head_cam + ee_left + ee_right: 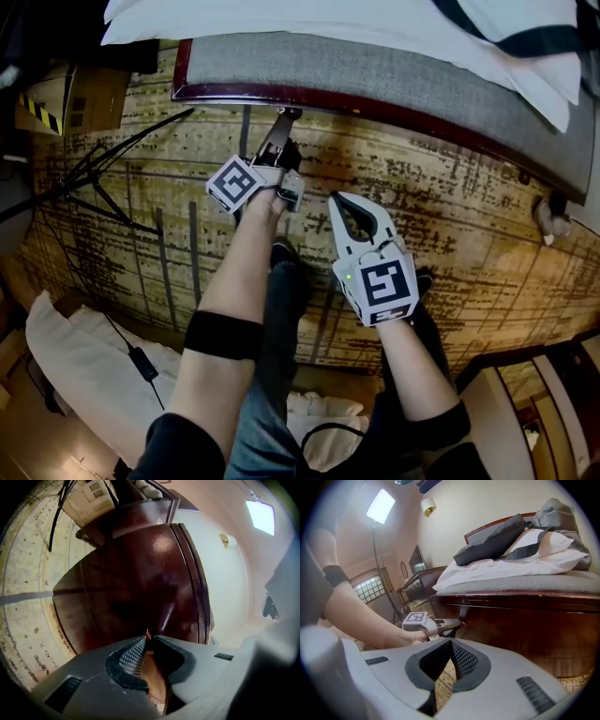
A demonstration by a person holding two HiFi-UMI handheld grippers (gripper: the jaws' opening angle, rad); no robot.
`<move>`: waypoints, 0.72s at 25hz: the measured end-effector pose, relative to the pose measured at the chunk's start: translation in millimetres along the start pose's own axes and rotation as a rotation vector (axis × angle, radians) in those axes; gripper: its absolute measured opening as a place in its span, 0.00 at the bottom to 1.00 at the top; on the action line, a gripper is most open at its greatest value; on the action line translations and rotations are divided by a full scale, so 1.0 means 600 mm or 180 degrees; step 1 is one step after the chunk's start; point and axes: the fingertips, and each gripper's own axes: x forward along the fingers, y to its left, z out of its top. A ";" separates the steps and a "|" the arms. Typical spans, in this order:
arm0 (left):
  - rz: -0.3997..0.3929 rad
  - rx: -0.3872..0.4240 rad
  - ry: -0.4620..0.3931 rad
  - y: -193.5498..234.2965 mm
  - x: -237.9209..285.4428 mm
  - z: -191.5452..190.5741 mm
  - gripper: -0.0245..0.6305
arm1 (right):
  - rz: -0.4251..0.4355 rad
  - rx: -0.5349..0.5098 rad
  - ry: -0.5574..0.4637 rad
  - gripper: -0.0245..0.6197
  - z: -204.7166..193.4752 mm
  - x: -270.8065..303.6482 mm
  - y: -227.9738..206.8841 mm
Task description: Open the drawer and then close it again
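The drawer is part of the dark red wood bed base (375, 101), whose glossy front fills the left gripper view (140, 583) and runs along the right gripper view (525, 620). My left gripper (284, 117) reaches level against that front. Its jaws stand nearly together, and a thin reddish piece of the drawer, seemingly its handle, is pinched at the tips (148, 636). The right gripper view shows the same gripper (457, 623) touching the wood. My right gripper (335, 199) hangs over the carpet, short of the bed and tilted down. It is shut with nothing between its pads (451, 641).
Patterned worn carpet (469, 234) lies in front of the bed. A cardboard box (80, 98) and black tripod legs (103, 178) stand at the left. White bedding (84, 366) lies on the floor behind me. Pillows (534, 550) are piled on the mattress.
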 end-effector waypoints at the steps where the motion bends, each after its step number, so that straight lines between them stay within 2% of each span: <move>1: -0.0006 0.0000 -0.0002 -0.001 -0.001 0.000 0.12 | 0.0011 -0.0007 0.0005 0.05 -0.001 0.000 0.003; 4: 0.0092 -0.0074 -0.0013 0.007 -0.013 -0.005 0.11 | 0.0047 -0.0028 0.0009 0.05 -0.006 -0.004 0.010; 8: 0.0055 -0.0185 -0.0048 0.003 -0.033 -0.016 0.11 | 0.0061 -0.0038 0.0019 0.05 -0.012 -0.012 0.011; 13: 0.0132 -0.0299 -0.0043 0.008 -0.076 -0.037 0.11 | 0.0121 -0.0089 0.0035 0.05 -0.012 -0.027 0.022; 18: 0.0174 -0.0285 -0.0029 0.006 -0.123 -0.057 0.11 | 0.0229 -0.0113 0.0090 0.05 -0.011 -0.040 0.044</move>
